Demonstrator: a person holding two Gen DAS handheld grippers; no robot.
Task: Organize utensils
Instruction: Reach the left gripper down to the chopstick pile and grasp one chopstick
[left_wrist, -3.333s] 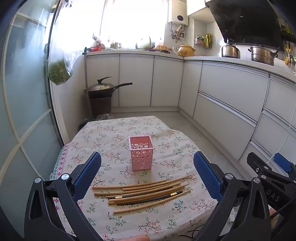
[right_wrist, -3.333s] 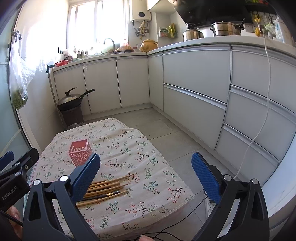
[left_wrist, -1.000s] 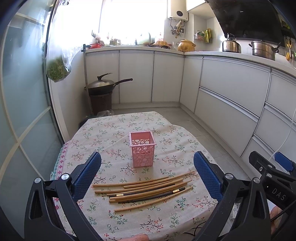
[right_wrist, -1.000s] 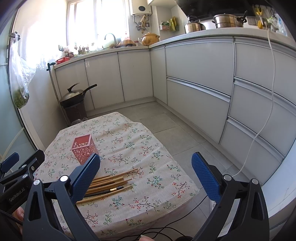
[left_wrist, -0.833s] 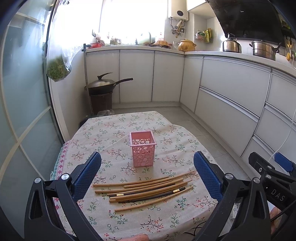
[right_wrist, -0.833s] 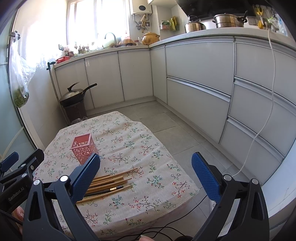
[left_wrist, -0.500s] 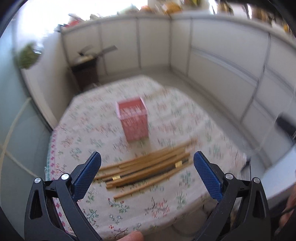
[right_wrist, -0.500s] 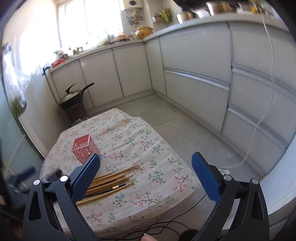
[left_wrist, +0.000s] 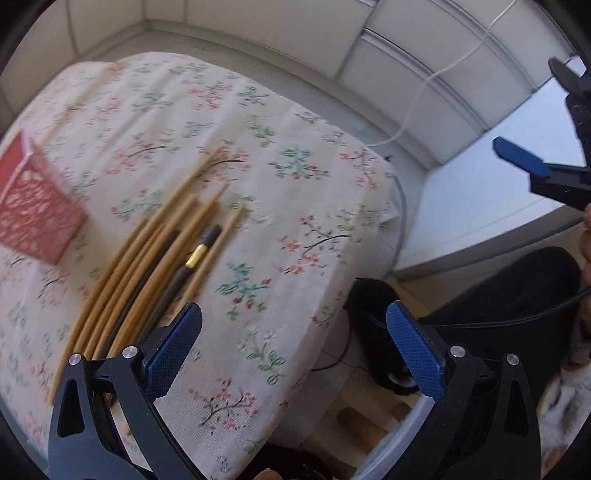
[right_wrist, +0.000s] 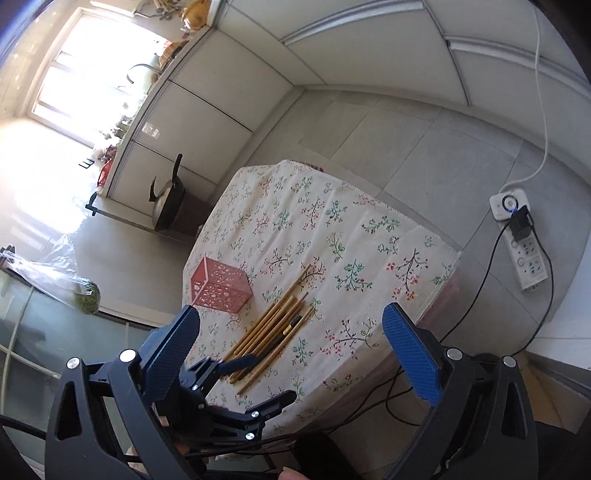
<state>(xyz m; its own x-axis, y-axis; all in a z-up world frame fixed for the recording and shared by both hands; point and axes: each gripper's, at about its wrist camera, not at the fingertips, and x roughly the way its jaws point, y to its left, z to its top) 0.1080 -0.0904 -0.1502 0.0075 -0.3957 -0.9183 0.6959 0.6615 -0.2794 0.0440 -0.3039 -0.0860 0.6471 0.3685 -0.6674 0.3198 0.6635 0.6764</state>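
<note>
Both tools (left_wrist: 293, 334) (right_wrist: 290, 338) wide apart, empty

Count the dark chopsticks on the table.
2. Both lie among the pale bamboo chopsticks on the floral tablecloth: a gold-banded dark chopstick near the bundle's right edge, a second dark chopstick just left. None seems hidden.

Left gripper (left_wrist: 293, 341): black plastic frame with triangular cut-outs, silver screw heads at the finger pivots, two fingers (left_wrist: 171, 347) faced with blue cross-hatched pads. Right gripper (right_wrist: 291, 350): same black frame, same silver screws, same textured blue pads (right_wrist: 408, 349). Thin black cable trailing beside it. Bare skin at the frame edge; dark clothing below.
</note>
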